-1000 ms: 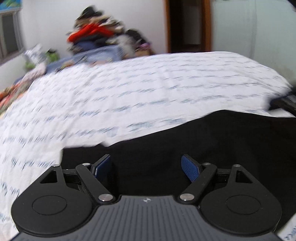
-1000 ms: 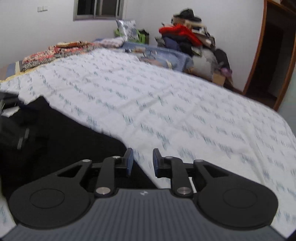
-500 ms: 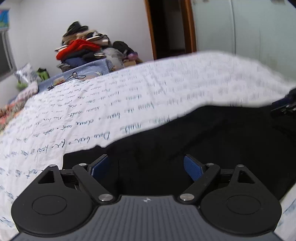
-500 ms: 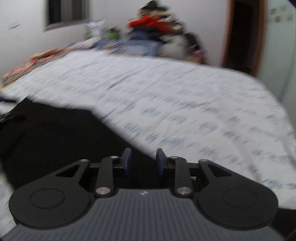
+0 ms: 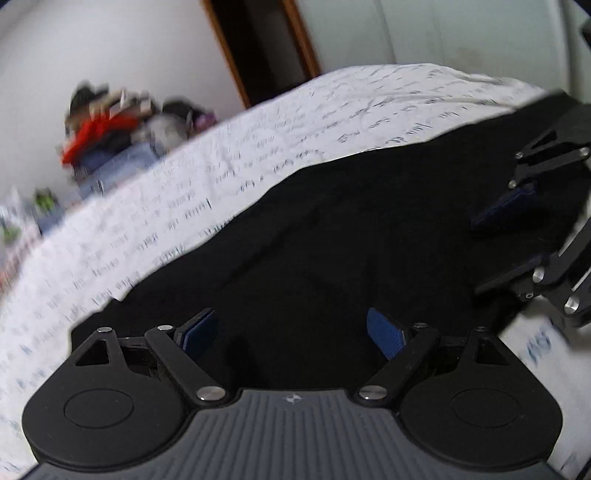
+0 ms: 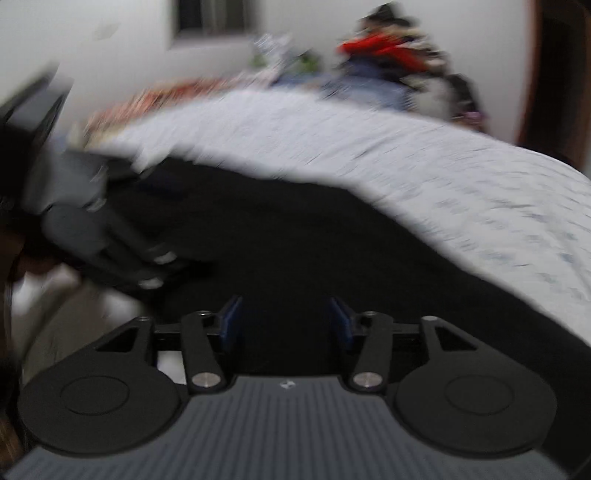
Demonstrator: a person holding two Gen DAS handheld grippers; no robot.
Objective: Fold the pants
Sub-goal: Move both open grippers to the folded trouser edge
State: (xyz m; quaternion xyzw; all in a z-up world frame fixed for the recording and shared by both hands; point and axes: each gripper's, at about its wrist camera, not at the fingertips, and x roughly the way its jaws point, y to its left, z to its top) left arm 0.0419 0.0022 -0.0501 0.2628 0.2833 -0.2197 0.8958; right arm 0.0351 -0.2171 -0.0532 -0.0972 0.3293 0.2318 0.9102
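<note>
Black pants lie flat across a bed with a white sheet. My left gripper hovers over their near edge, jaws wide open and nothing between the blue pads. My right gripper shows at the right edge of the left wrist view, over the same dark cloth. In the right wrist view the right gripper has its jaws opening above the pants; the pads press on nothing. The left gripper appears blurred at the left there.
The printed sheet stretches beyond the pants. A pile of clothes with a red garment sits at the far end of the bed. A dark doorway and a window are behind.
The left wrist view has rolled, tilting the bed. The right gripper's jaws went from nearly shut to apart and it swung over the pants. Each gripper now shows in the other's view.
</note>
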